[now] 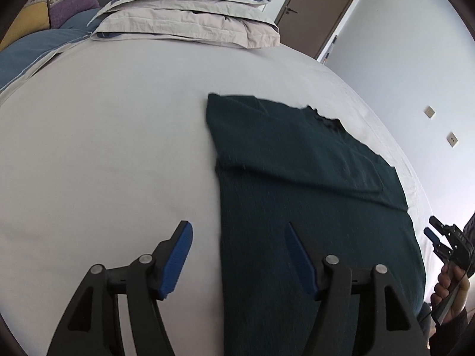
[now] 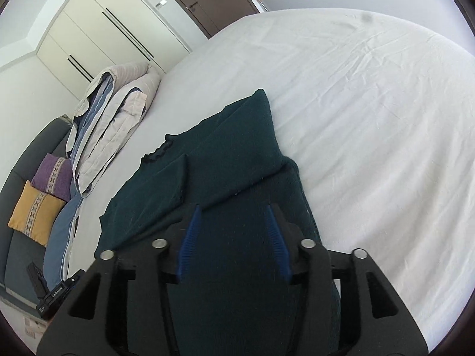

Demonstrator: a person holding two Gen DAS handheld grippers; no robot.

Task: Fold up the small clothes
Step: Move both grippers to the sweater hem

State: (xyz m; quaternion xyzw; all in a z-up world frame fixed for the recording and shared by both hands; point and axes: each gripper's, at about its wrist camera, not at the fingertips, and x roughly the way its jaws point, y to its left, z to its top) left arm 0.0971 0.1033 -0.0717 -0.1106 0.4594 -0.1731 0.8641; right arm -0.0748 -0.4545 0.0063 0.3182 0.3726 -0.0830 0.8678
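Sleeves folded in on the green sweater (image 1: 297,178); left tongs (image 1: 237,255) and right tongs (image 2: 234,237) released, empty. Next: grab the hem at the bed's (image 1: 104,148) near edge and fold up.

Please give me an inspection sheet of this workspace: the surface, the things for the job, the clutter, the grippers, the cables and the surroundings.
Surface: bed with a pale sheet, lightly creased.
Job's things: dark green sweater lying flat, its sleeves folded in across the body.
Clutter: folded duvet at the far end of the bed.
Grippers: left gripper open, empty, over the sweater's edge; right gripper open, empty, above the sweater.
Cables: nothing seen.
Surroundings: brown door, wardrobe, sofa with a purple cushion and a yellow cushion, wall sockets.
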